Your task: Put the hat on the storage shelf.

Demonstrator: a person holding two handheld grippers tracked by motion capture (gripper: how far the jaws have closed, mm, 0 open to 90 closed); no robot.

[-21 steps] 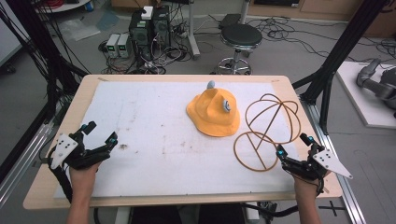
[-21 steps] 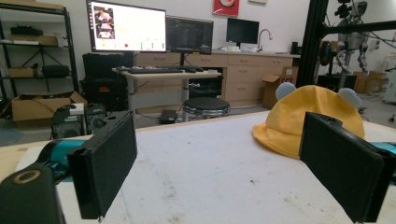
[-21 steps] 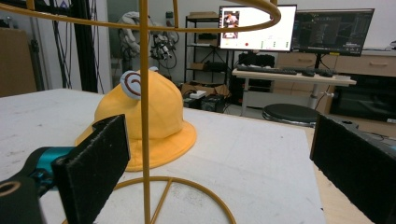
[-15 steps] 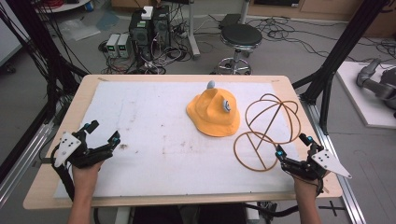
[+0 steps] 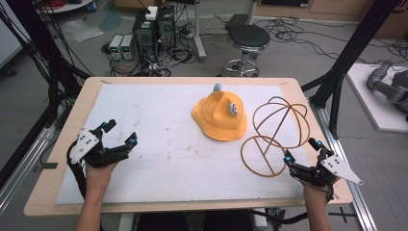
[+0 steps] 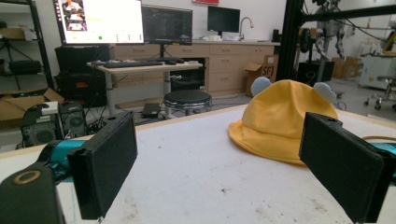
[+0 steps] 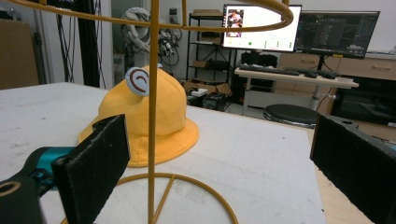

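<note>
A yellow bucket hat [image 5: 220, 116] with small grey-blue ears lies brim down on the white mat, right of centre; it also shows ahead in the left gripper view [image 6: 285, 120] and the right gripper view [image 7: 149, 122]. Just right of it stands a wire hat stand [image 5: 274, 133] of golden rings with a round base; its upright rod [image 7: 152, 107] rises close before my right gripper [image 7: 219, 179]. My right gripper [image 5: 302, 150] rests open near the stand's base, holding nothing. At the mat's left, my left gripper [image 5: 120, 133] is open and empty, its jaws [image 6: 219, 170] wide apart.
The white mat [image 5: 159, 159] covers most of the wooden table [image 5: 57, 192]. Behind the table are a black stool [image 5: 246, 38], computer boxes [image 5: 154, 26] and cables on the floor. Black frame posts [image 5: 351, 53] stand at both sides.
My left gripper has shifted slightly right and forward over the mat. The right gripper, hat and stand have stayed in place.
</note>
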